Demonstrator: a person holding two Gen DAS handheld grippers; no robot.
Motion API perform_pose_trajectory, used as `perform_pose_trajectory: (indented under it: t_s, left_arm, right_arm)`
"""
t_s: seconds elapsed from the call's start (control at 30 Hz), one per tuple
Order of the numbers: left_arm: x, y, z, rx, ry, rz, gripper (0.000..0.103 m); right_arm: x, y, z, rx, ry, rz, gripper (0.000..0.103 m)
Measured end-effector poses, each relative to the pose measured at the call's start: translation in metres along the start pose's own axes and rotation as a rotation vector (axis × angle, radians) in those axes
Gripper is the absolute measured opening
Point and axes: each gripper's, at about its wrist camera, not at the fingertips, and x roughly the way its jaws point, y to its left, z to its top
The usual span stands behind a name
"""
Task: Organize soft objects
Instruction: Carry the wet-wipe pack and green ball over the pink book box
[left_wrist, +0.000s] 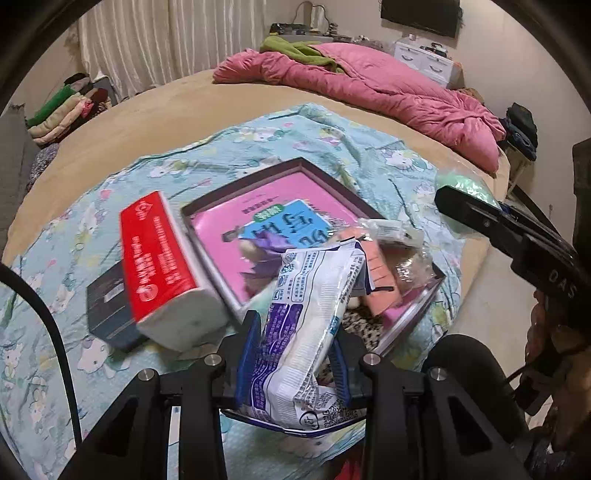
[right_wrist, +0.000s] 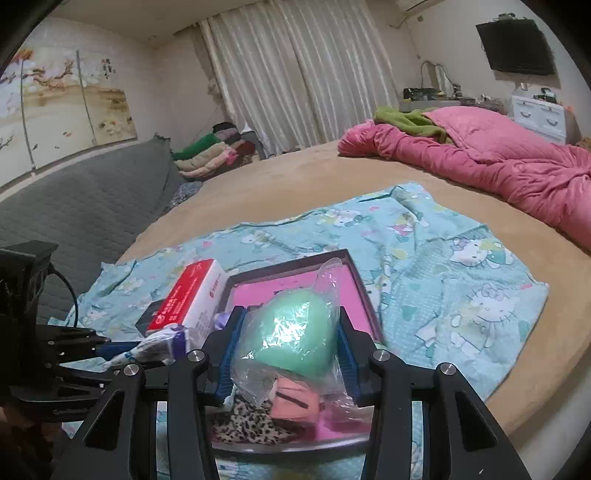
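- Two hand-held grippers were in view, each closed on one soft item above a bed.
- The left gripper (left_wrist: 295, 343) held one white and purple plastic packet (left_wrist: 306, 317), its blue pads pressed against both sides of the packet.
- The right gripper (right_wrist: 290, 350) held one green soft object sealed in a clear bag (right_wrist: 291, 343), clamped between its blue pads. In the left wrist view this gripper entered from the right edge with the green bag at its tip.
- One shallow dark-rimmed tray (left_wrist: 207, 206) with a pink printed lining lay on a light blue cartoon-print cloth (left_wrist: 369, 147), below both grippers.
- Inside the tray's near end lay a few soft things: one peach-coloured item (right_wrist: 295, 400), one leopard-print fabric piece (right_wrist: 243, 424), and some clear plastic wrapping; an exact count was hard to make.
- One red and white tissue pack (left_wrist: 162, 266) lay just beside the tray's left edge, resting partly on one dark box (left_wrist: 107, 306).
- The cloth was spread over one tan bed (left_wrist: 177, 107).
- One pink quilt (left_wrist: 369, 85) lay bunched at the far side of the bed, with one green blanket (left_wrist: 295, 50) on it.
- One stack of folded clothes (right_wrist: 210, 155) sat near the white curtains (right_wrist: 295, 66).
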Motion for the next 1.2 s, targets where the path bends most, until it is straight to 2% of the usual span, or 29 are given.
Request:
perform_pose_trajectory:
  t_s: [0.17,0.43,0.57,1.2]
  left_arm:
    - [0.017,-0.017,0.003,0.024,0.031,-0.013,0.036]
    - [0.041,-0.031,0.004,0.054,0.065,-0.010,0.036]
    - [0.052,-0.037,0.005,0.082,0.070,0.022,0.036]
    - [0.088,-0.025,0.010,0.051,0.115,-0.009,0.035]
  right_arm:
    - [0.000,-0.007,-0.005,0.014,0.021,0.003,0.047]
    - [0.011,-0.008,-0.015,0.000,0.103,0.009,0.047]
    - [0.016,-0.008,-0.022,-0.002,0.132,0.003,0.047]
    - [0.041,-0.006,-0.040,-0.049,0.241,0.004,0.048]
